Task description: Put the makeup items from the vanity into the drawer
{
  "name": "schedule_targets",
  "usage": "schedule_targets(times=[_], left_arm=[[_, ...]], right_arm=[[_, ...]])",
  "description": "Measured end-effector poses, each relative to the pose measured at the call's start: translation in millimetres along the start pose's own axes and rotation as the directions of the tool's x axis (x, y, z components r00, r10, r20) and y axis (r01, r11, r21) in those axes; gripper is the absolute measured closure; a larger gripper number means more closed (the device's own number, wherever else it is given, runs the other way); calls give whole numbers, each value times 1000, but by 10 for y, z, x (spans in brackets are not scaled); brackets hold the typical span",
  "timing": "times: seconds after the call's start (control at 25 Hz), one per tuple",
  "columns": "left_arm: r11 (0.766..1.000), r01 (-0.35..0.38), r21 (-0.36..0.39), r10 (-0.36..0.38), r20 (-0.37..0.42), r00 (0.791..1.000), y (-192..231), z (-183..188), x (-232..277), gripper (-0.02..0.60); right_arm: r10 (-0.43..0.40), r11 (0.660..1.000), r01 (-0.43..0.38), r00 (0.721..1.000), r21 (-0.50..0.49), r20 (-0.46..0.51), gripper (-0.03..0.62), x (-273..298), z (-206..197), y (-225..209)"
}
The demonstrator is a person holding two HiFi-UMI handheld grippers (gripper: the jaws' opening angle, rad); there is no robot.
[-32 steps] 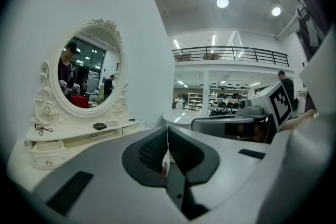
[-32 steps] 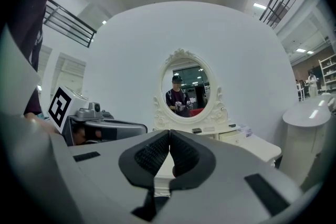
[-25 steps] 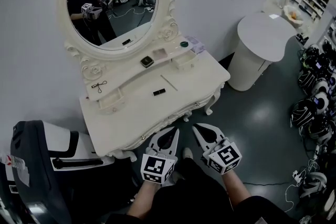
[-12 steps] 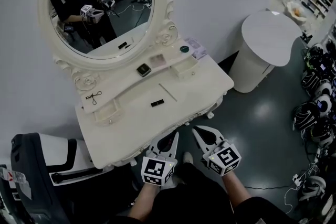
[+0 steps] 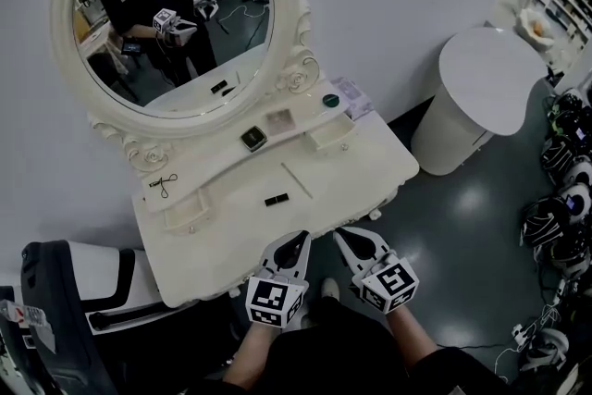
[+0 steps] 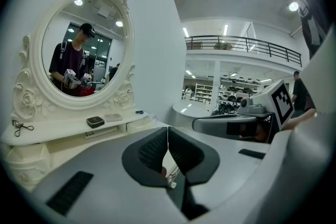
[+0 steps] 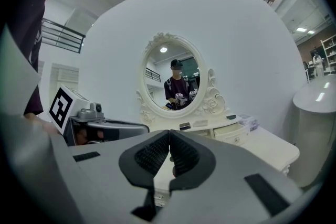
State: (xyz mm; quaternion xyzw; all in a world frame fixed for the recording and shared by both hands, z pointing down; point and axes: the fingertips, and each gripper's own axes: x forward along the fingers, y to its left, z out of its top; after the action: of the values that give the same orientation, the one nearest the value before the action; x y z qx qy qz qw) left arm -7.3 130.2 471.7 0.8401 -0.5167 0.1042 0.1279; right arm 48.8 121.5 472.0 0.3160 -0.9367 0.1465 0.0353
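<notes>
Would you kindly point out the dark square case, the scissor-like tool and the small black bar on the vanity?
dark square case [image 5: 253, 139]: head view, centre of its top.
scissor-like tool [image 5: 164, 185]: head view, middle, where its arms meet.
small black bar [image 5: 277, 200]: head view, middle of its top.

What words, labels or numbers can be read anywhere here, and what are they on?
No readable text anywhere.
Cube on left gripper: a black-and-white square pattern, no letters.
Cube on right gripper: the same.
Sticker at the lower left edge: too blurred to read.
</notes>
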Motion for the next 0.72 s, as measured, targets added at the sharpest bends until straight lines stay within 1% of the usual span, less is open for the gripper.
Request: schedule_targets(times=[0.16, 0.4, 0.72], left_arm=[[1000, -29, 7, 29, -10, 1000, 49, 72, 107, 566], [998, -66, 6, 66, -11, 998, 100, 117, 185, 566], [998, -66, 10, 67, -27, 997, 241, 109, 314, 566]], right_arm=[[21, 1000, -21, 1000, 14, 1, 571, 56, 54, -110], [31, 999, -32, 999, 40, 12, 571, 119, 90, -270], [30, 998, -30, 1000, 58, 0, 571, 306, 55, -394]])
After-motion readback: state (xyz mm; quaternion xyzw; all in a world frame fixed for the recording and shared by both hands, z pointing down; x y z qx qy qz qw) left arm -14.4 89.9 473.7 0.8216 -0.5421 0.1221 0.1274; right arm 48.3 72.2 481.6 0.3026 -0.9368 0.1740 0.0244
